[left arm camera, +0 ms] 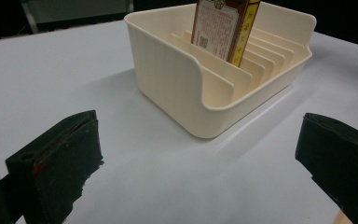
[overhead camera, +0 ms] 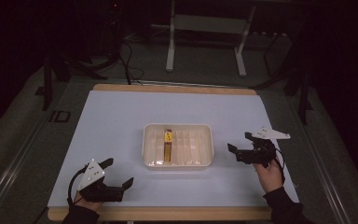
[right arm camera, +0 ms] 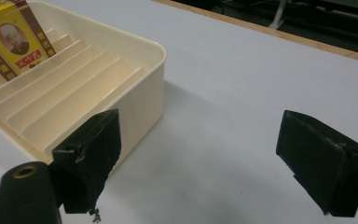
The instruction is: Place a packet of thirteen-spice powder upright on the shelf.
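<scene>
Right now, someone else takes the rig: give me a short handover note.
Left gripper: open, holding nothing, near the table's front left corner, apart from the tray.
Right gripper: open, holding nothing, just right of the tray, not touching it.
Cream slotted tray sits mid-table on the white mat.
One yellow-and-brown box stands on edge in a slot left of the tray's centre; the slots to its right look bare.
Done: that box is slotted.
Left: no other loose item is visible on the mat, so whether more must go in cannot be told.
</scene>
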Demonstrator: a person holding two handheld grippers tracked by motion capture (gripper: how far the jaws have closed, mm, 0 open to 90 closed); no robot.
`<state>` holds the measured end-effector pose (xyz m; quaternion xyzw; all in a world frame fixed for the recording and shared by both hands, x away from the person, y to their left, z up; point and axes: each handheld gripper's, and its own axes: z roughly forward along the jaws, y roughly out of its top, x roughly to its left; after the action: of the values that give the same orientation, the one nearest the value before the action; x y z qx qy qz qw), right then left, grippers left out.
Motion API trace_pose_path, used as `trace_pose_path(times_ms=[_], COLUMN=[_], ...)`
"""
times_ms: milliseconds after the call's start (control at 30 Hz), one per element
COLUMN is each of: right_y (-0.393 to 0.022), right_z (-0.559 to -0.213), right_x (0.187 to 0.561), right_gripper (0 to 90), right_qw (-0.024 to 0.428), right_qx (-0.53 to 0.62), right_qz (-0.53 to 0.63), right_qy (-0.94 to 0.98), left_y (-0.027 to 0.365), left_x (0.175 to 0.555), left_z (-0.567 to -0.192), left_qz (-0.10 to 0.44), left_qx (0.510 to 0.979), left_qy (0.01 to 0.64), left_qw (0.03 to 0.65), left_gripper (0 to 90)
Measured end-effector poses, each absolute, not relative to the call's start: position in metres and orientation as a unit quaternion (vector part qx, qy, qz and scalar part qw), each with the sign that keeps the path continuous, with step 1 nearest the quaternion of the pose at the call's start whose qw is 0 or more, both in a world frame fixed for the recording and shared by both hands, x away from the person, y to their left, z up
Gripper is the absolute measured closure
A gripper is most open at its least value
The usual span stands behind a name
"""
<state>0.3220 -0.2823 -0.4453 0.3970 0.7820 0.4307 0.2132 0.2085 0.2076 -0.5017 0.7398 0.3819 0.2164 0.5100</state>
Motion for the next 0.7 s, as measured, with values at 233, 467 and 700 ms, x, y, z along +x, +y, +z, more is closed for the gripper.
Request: trace_pose_path(times_ms=[233,467,700], right_y=[-0.294,-0.3,-0.304], right_z=[-0.444,-0.453,-0.457], right_x=[0.305,0.292,0.28], right_gripper=[13.8,13.6,13.6], right_qw=[0.228,0.232,0.23], right_qx=[0.403,0.401,0.402], right_qz=[0.439,0.43,0.431], right_qy=[0.77,0.775,0.775], left_y=[0.207,0.207,0.206], left_x=[0.208,0.209,0.209], left_z=[-0.502,-0.502,-0.502], left_qz=[0.216,0.216,0.215], left_qx=[0.741,0.743,0.744], left_qy=[0.381,0.378,0.376], left_qw=[0.509,0.509,0.509], left_gripper=[0.4,0.4,0.4])
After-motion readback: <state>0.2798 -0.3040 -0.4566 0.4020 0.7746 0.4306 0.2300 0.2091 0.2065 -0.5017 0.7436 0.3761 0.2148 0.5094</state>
